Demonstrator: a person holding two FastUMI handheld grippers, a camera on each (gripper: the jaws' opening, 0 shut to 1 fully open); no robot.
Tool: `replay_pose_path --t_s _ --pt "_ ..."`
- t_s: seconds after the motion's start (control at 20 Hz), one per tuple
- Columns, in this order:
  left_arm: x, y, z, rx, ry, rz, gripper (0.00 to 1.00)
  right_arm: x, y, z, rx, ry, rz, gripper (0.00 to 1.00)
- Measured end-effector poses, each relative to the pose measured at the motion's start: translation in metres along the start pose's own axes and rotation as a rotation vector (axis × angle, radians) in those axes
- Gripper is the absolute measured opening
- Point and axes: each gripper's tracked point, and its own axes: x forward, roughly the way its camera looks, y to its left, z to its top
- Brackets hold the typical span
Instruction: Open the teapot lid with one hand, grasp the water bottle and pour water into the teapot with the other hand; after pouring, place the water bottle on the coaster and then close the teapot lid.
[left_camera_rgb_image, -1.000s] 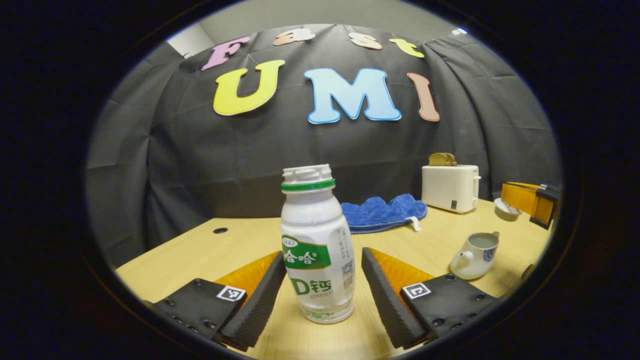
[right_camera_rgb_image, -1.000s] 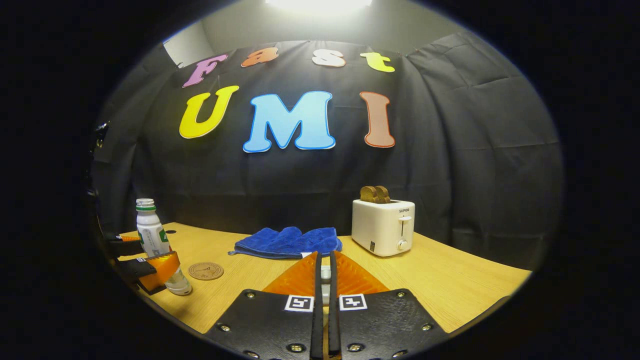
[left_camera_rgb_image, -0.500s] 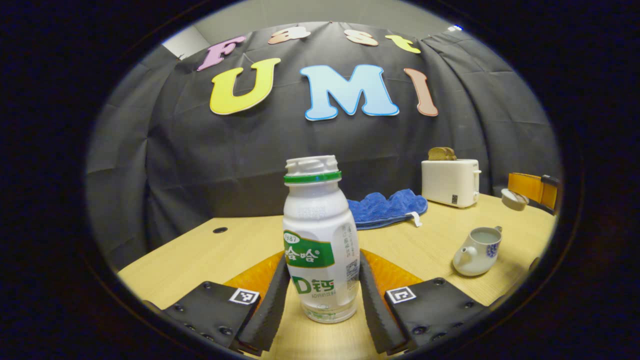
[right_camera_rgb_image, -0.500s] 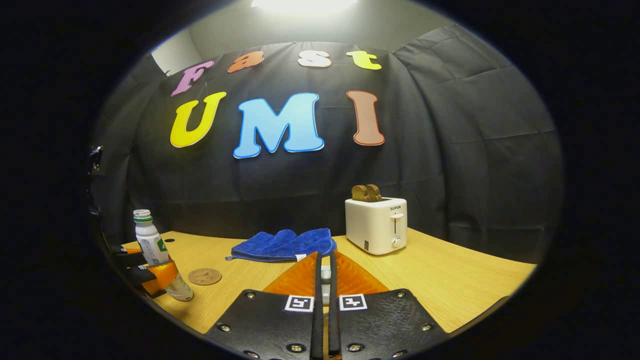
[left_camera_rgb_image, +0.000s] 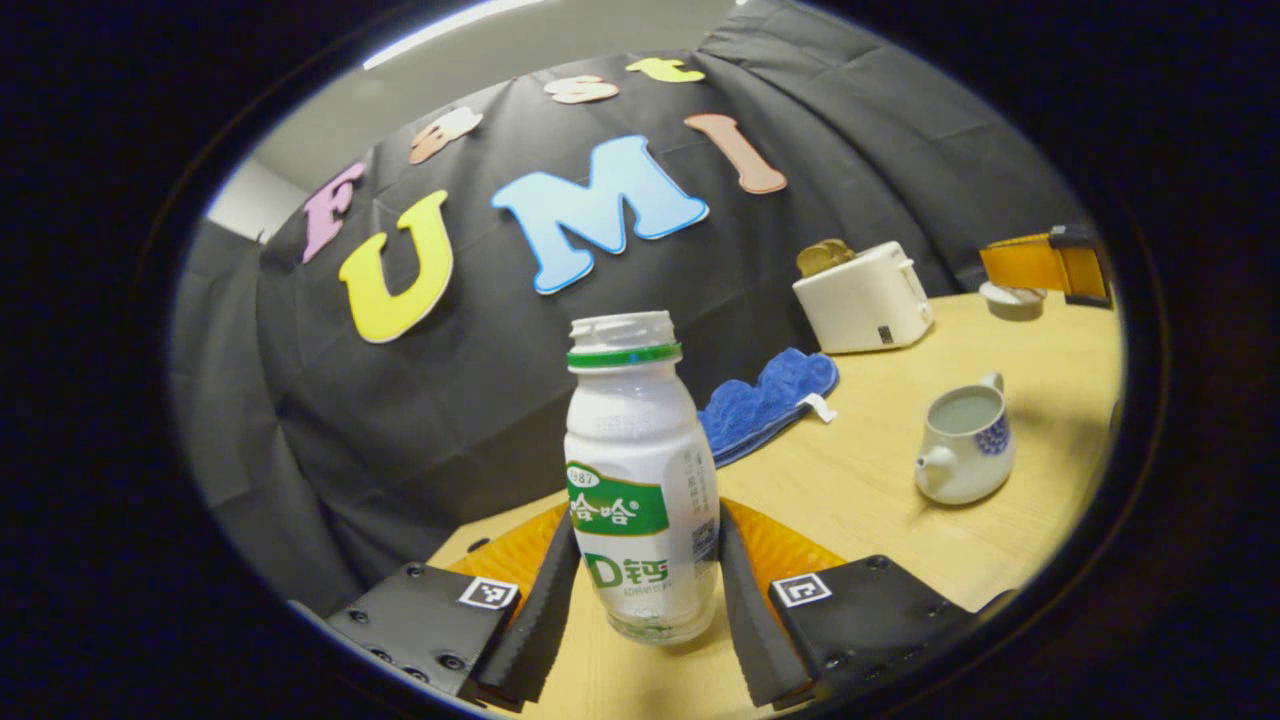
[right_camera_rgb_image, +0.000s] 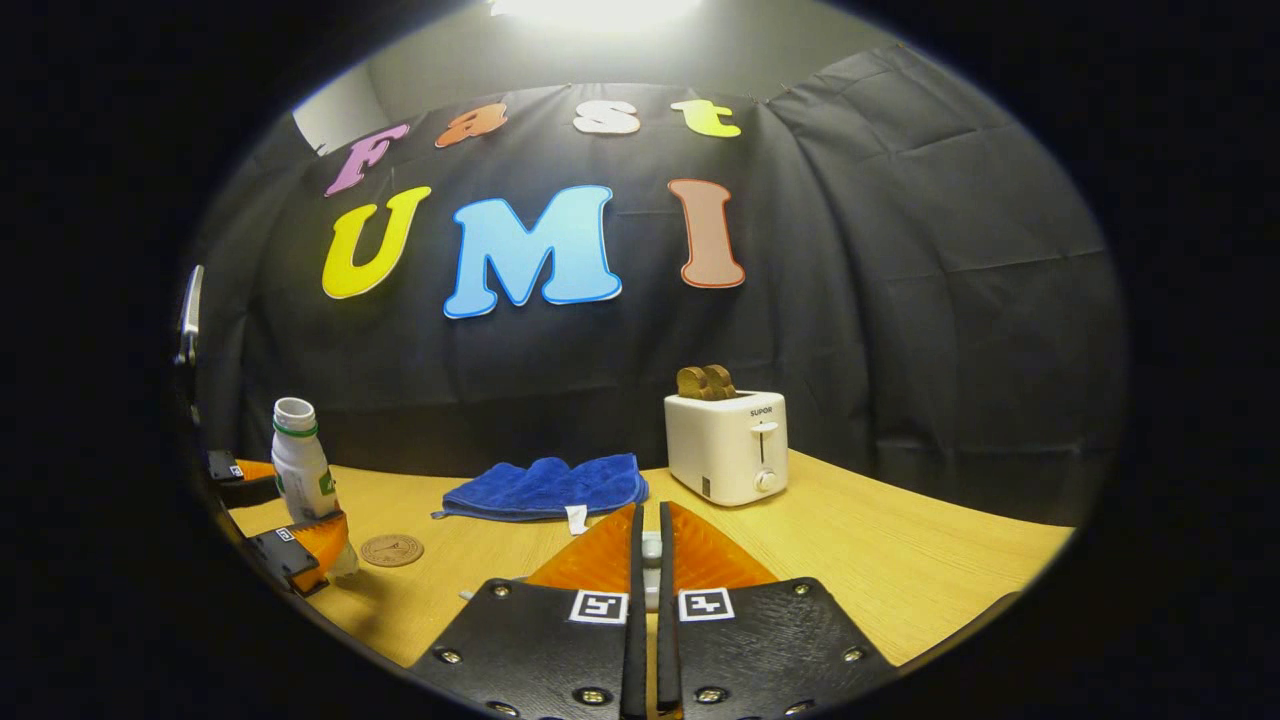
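Working over pale wood tabletop (left_camera_rgb_image: 880, 480): left hand-held gripper (left_camera_rgb_image: 647, 520) clamped on water bottle (left_camera_rgb_image: 640, 440), both fingers low on its label, near left edge. Teapot (left_camera_rgb_image: 965, 445) open, well apart; coaster (right_camera_rgb_image: 391, 550) just beside bottle; teapot lid (left_camera_rgb_image: 1015, 298) pinched in right hand-held gripper (right_camera_rgb_image: 648, 512). Risks: early tilt spilling short of small mouth; slick body slipping. Bottle white, capless, green neck ring.

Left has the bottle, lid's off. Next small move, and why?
Probably carry the white plastic water bottle right, over the open white ceramic teapot, before tipping. The left gripper clamps the bottle, already lifted and tilted; the right gripper holds the small white lid clear, and the teapot's mouth sits off to the side.
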Motion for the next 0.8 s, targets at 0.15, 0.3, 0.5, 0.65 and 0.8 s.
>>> replay_pose_path --t_s 0.15,0.3,0.5,0.65,0.8 --pt "0.007 -0.004 0.006 0.159 -0.005 0.01 0.81 -0.002 -0.013 -0.005 0.008 0.015 -0.019 0.04" --pt "0.014 -0.007 0.012 0.282 -0.003 0.012 0.81 -0.005 -0.021 -0.006 0.018 0.012 -0.032 0.04" --pt "0.023 -0.016 0.019 0.464 -0.014 0.014 0.75 -0.006 -0.023 -0.006 0.039 0.012 -0.027 0.04" --pt "0.025 -0.023 0.029 0.594 -0.036 0.02 0.75 -0.006 -0.023 -0.007 0.049 0.014 -0.02 0.04" --pt "0.028 -0.033 0.038 0.696 -0.066 0.012 0.82 -0.007 -0.025 -0.004 0.063 0.005 -0.021 0.04"
